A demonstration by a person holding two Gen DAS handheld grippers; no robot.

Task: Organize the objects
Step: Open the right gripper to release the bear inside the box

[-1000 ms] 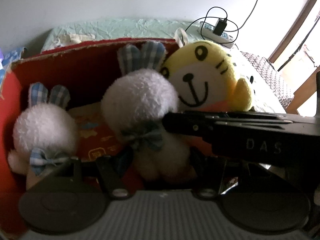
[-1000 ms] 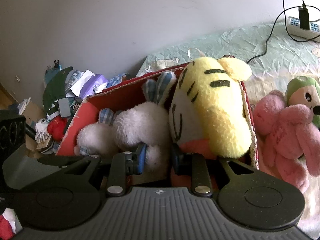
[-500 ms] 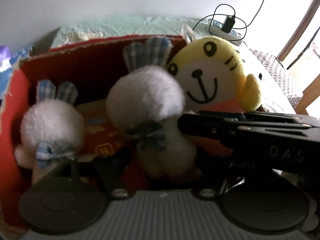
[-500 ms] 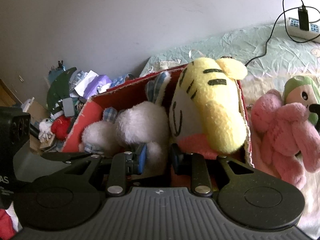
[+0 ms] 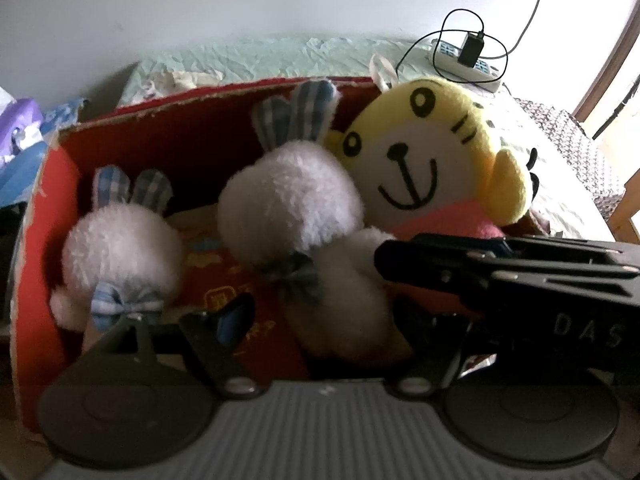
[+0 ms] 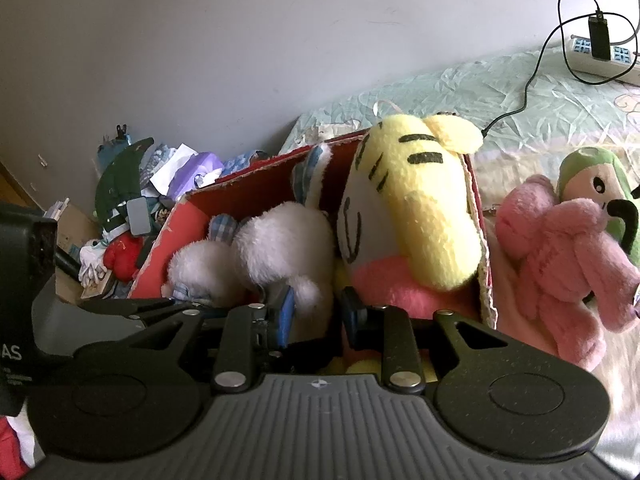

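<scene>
Behind it all we see a plain pale wall (image 6: 280, 40). A bed with a crinkled mint sheet (image 6: 500, 92) runs along it. On the sheet, near the wall, lies a white power strip (image 6: 596, 56) with a black charger (image 6: 599, 36) plugged in; its thin black cable (image 6: 528, 92) loops up and trails across the sheet. Left of the bed we make out a clutter pile (image 6: 132, 208): a dark green curved piece, a purple packet, something red, papers. In the left wrist view, a patterned cloth (image 5: 576, 152) lies at the far right.

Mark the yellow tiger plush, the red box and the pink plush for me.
yellow tiger plush (image 5: 416, 168), left wrist view, on its white face.
red box (image 5: 36, 208), left wrist view, on its left wall.
pink plush (image 6: 560, 256), right wrist view, on its body.
</scene>
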